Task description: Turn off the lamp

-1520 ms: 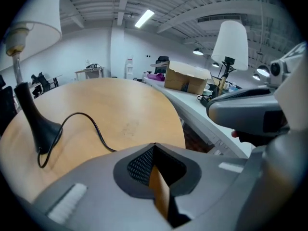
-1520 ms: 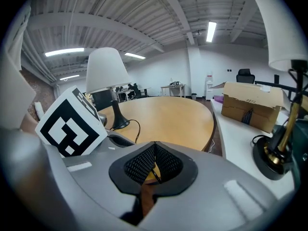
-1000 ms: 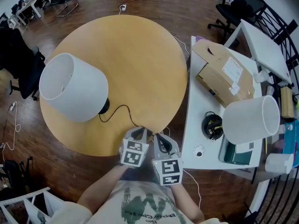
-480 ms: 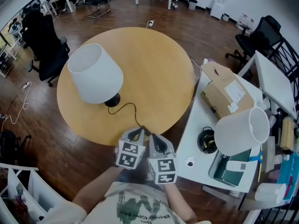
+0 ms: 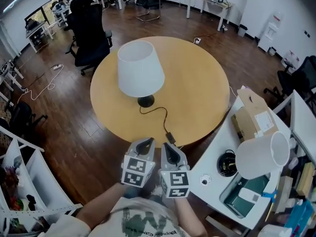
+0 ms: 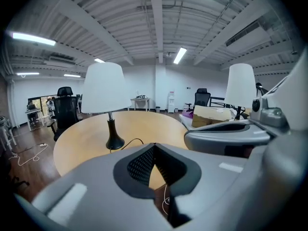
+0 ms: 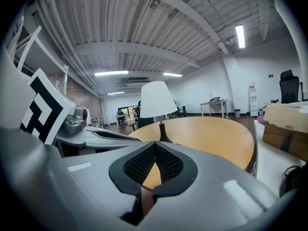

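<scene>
A lamp (image 5: 139, 69) with a white shade and a black base (image 5: 145, 101) stands on the round wooden table (image 5: 197, 83). Its black cord runs toward me to an inline switch (image 5: 170, 136) near the table's near edge. The lamp also shows in the left gripper view (image 6: 102, 88) and in the right gripper view (image 7: 156, 99). My left gripper (image 5: 146, 142) and right gripper (image 5: 169, 150) hover side by side just short of the table edge. Both are shut and hold nothing, with the jaws touching at the tips in each gripper view.
A white desk (image 5: 217, 152) at the right carries a second white-shaded lamp (image 5: 261, 154), a cardboard box (image 5: 256, 117) and a black coiled item (image 5: 227, 164). A black office chair (image 5: 91, 33) stands beyond the table's left side. White shelving (image 5: 34, 181) is at the lower left.
The head view has swung round the table: the lamp now sits nearer the view's middle and the table looks farther off. Both grippers stay shut and close together.
</scene>
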The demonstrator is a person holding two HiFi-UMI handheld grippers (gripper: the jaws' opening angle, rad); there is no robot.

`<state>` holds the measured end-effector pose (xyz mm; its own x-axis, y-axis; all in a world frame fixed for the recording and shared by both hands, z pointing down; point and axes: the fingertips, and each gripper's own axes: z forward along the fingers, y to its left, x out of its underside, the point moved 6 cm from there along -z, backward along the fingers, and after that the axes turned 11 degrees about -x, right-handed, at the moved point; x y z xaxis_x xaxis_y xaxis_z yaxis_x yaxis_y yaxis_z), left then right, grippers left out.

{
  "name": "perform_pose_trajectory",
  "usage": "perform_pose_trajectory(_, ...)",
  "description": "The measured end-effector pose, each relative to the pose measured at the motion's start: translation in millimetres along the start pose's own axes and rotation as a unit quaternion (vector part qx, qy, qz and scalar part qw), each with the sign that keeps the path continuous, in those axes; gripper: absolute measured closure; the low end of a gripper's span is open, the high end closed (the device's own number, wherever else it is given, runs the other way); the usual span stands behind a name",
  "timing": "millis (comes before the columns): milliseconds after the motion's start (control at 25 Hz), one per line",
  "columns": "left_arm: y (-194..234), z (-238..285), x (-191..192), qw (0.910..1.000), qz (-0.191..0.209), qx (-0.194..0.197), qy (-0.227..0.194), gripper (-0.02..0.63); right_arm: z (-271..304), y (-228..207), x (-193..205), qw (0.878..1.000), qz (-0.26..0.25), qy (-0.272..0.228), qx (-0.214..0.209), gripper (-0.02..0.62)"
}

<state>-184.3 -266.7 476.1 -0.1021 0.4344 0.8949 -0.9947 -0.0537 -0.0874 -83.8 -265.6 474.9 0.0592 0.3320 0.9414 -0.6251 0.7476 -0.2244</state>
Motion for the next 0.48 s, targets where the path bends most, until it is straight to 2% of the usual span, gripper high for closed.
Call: perform_pose_trajectory(480,30.3,-76.7,-7.4,0.9959,-0.041,-0.029,-0.076,0.606,-5.9,65.8,-14.1,0.999,-0.031,-0.013,-0.033,0.595)
